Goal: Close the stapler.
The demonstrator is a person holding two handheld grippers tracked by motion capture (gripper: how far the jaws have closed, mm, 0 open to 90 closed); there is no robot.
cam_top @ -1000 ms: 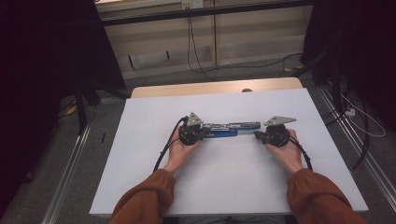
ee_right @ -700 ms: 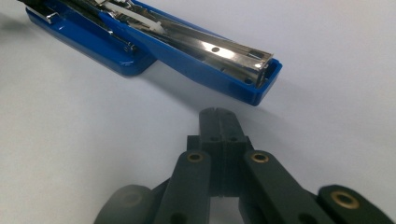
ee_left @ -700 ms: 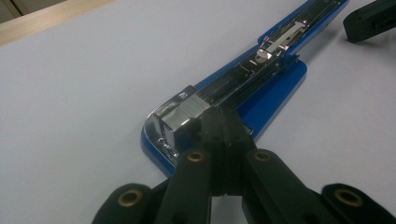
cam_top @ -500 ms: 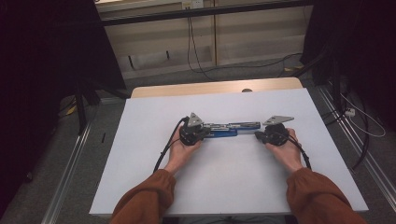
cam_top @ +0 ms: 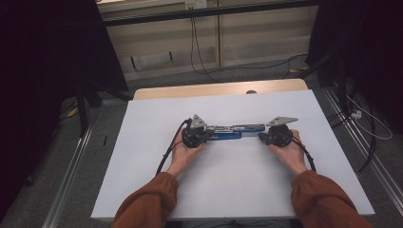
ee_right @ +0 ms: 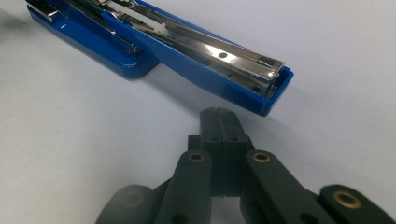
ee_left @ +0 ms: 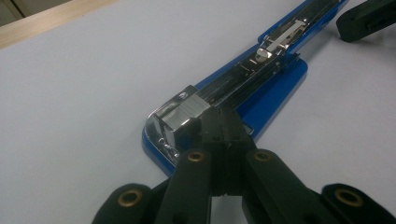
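In the high view, a blue stapler (cam_top: 233,133) is lying opened out flat near the middle of a white table (cam_top: 142,156), its long axis running side to side. The left gripper (cam_top: 205,134) is sitting at the stapler's left end, and the right gripper (cam_top: 263,137) is sitting just off its right end. The person's left hand (cam_top: 183,154) and right hand (cam_top: 287,151) are each cupping a gripper from the near side of the stapler, with rust-coloured sleeves (cam_top: 147,204) coming in from the bottom edge. A black cable (cam_top: 167,152) is trailing from the left gripper toward the near side.

In the left gripper view, the left gripper (ee_left: 223,125) is clenched, its two black jaws pressed together with nothing between them. Their joined tip is lying against the stapler's (ee_left: 275,88) near end, right at the shiny metal staple block (ee_left: 184,114) sitting on the blue base. Whether the tip is pressing on the block or only meeting it cannot be told. The stapler is stretching away from the jaws toward the upper right.

In the right gripper view, the right gripper (ee_right: 223,122) is also clenched on nothing, jaws flat together. Its tip is resting just short of the stapler's (ee_right: 187,60) open blue arm, close beside the arm's end but apart from it, with a strip of table showing between. The bright metal channel (ee_right: 219,51) inside that arm is facing up.
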